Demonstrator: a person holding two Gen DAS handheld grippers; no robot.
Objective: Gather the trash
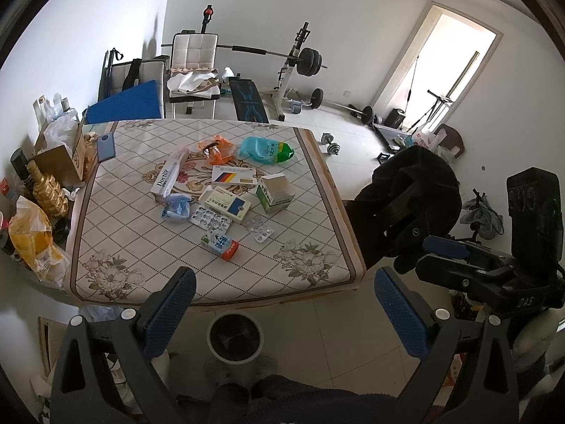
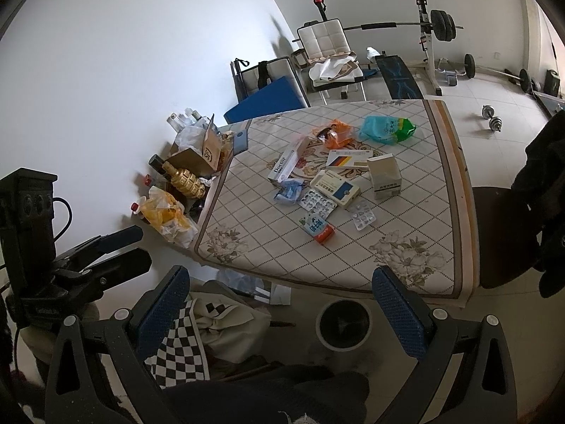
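Black bin (image 1: pixel 235 336) interior dim, chair (image 1: pixel 406 208) coat-draped

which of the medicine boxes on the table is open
The green-and-white box standing upright at the right of the pile, top flap up. The Doctor box, striped box and blue-panel box lie flat.

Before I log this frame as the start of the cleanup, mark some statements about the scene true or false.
1. Both the left gripper and right gripper are open and empty. True.
2. The trash bin stands on the table. False: it stands on the floor by the table's near edge.
3. The teal bag lies farther back than the blister packs. True.
4. The white carton lies flat and sealed. False: it stands with its top open.
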